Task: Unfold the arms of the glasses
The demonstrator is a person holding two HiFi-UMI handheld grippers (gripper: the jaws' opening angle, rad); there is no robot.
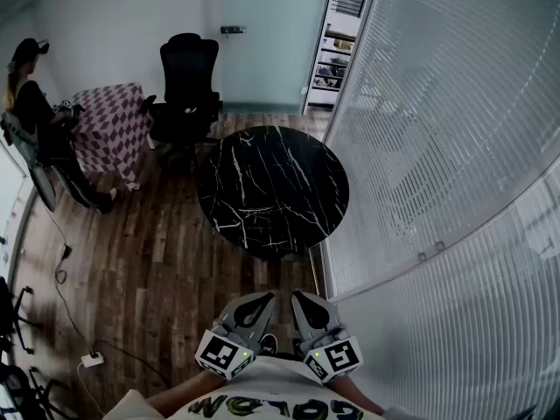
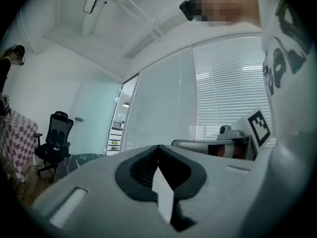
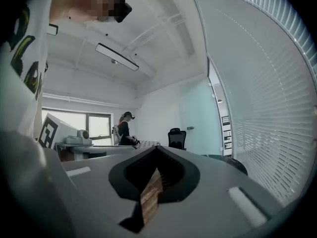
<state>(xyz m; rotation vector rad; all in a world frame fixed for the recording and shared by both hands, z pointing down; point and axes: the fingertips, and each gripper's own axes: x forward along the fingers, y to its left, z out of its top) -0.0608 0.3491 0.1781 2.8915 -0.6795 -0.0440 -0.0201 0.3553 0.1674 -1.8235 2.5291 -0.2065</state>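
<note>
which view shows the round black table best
The head view: the whole round top of the black marble table shows from above. The left gripper view catches only a sliver; the right gripper view only a dark edge.

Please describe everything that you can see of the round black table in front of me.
The round table has a black top with thin white veins, like polished marble. It stands level on the wooden floor, beside the wall of blinds, with a black office chair just beyond its far edge. Its base is hidden under the top. Nothing shows on it.
</note>
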